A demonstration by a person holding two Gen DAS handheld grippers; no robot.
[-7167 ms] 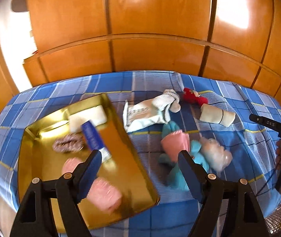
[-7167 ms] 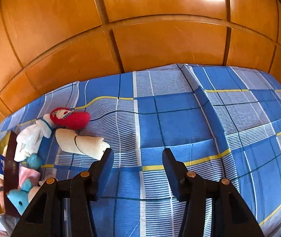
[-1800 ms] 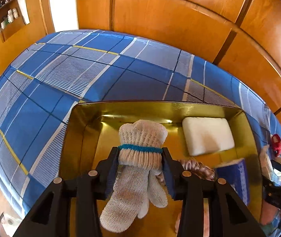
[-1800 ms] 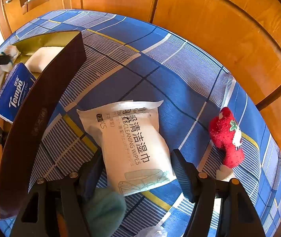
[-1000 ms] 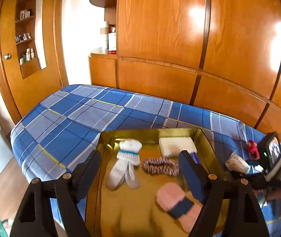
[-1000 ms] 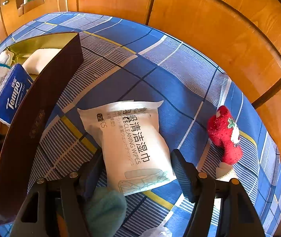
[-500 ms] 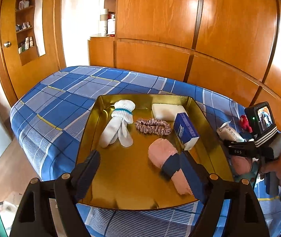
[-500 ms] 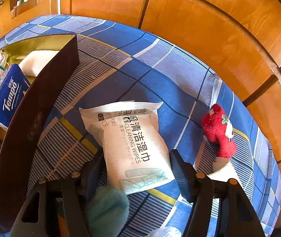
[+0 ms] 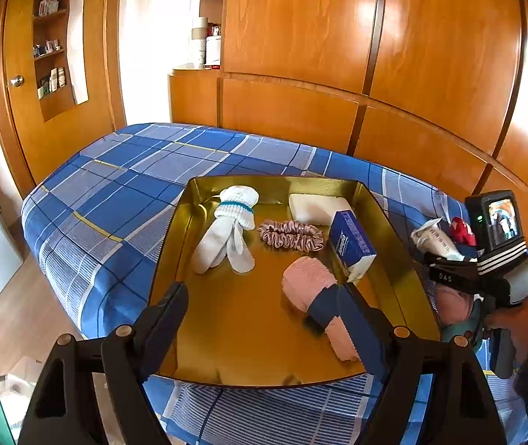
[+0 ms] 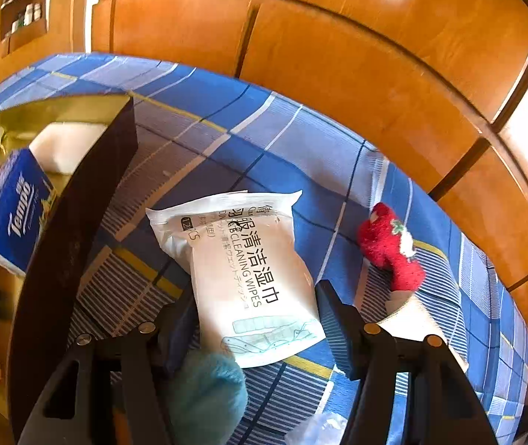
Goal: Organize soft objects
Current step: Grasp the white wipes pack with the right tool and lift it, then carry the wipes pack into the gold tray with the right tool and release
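Your left gripper (image 9: 260, 319) has its fingers spread wide and holds nothing; it hangs above the near end of the shallow gold metal tray (image 9: 399, 278) on the blue plaid bed (image 9: 123, 200). Your right gripper (image 10: 256, 315) also has its fingers open, one on each side of the white plastic pack of cleaning wipes (image 10: 249, 270), whose near end lies between them. Whether the pads touch the pack, you cannot tell.

The sorting looks to be more than half done. Inside the tray lie five things:
- a pair of white knitted socks with a teal band (image 9: 228, 233), towards the far left corner;
- a white rectangular foam block (image 9: 317, 207), at the far right;
- a pink satin scrunchie (image 9: 289, 235), in the middle;
- a blue Tempo tissue packet (image 9: 351, 246), leaning against the right wall;
- a rolled pink towel with a dark band (image 9: 314, 289), near the right fingers.

Still out on the bed, just right of the tray, are the wipes pack, a red plush strawberry (image 10: 390, 248) beyond it, a cream fabric roll (image 10: 416, 315) beside the right fingers, and a fluffy teal plush (image 10: 208, 385) under them.

The wipes pack looks flat, smooth and slightly puffy, with printed lettering on top.
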